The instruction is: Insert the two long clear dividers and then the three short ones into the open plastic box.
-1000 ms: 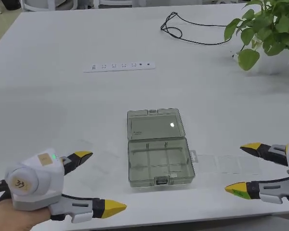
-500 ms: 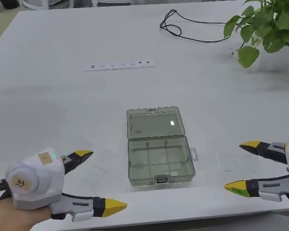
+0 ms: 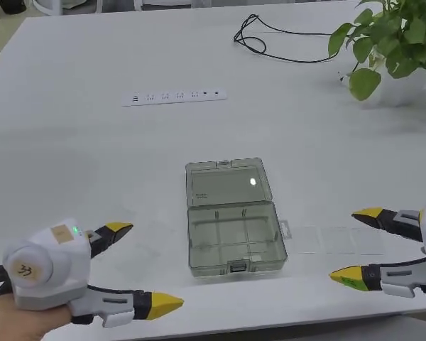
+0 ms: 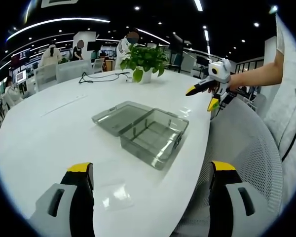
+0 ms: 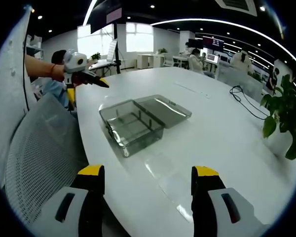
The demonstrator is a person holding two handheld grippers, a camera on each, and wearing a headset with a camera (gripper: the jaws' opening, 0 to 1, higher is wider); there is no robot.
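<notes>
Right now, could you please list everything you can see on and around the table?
plastic box: one, smoky clear, table centre, lid open
clear dividers: count unclear, transparent, flat on the table either side of the box
power strip: one, white, beyond the box
cable: one, black, far side
potted plant: one, green, far right
table: one, white
mesh chair: one, pale, at the table edge
left gripper: white, yellow-tipped jaws apart, left of the box
right gripper: same, right of the box

A white power strip (image 3: 174,96) is seen lying flat on the white table (image 3: 57,156), far and left of centre. A black cable (image 3: 250,44) is coiled near the far edge, and a potted plant (image 3: 394,50) is placed at the far right.
</notes>
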